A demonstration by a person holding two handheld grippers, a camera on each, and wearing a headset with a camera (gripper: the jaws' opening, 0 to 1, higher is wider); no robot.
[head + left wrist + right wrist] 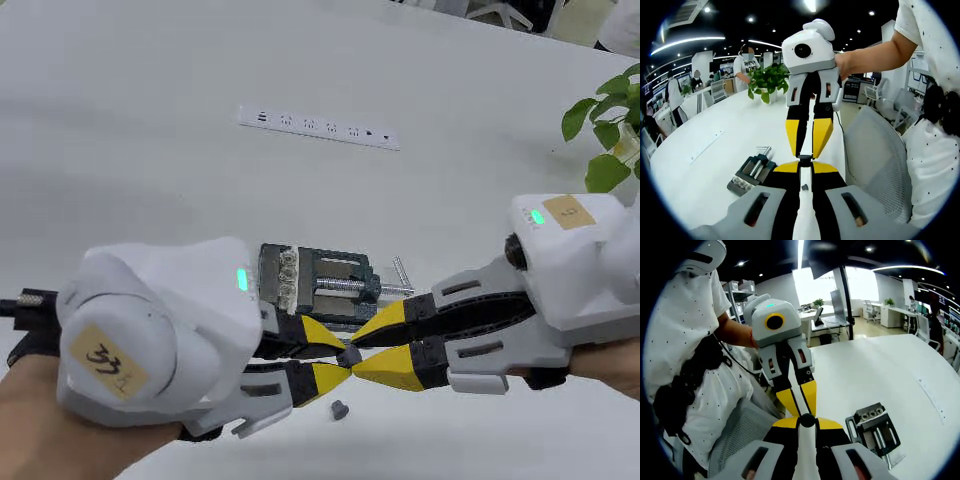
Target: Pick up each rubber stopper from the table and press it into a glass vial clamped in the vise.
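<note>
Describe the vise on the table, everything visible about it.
The vise is small, dark and metal-looking. It lies flat on the white table, just beyond the meeting tips of the left hand-held gripper and right hand-held gripper. A bright threaded screw runs along its middle to a crossbar handle at one end. At the other end sits a row of round-topped glass vials. Neither gripper touches it.

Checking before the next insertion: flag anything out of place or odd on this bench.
Both grippers meet tip to tip above the table, the left gripper and right gripper seemingly pinching one stopper between them. A second stopper lies loose below. The vise sits level.
</note>
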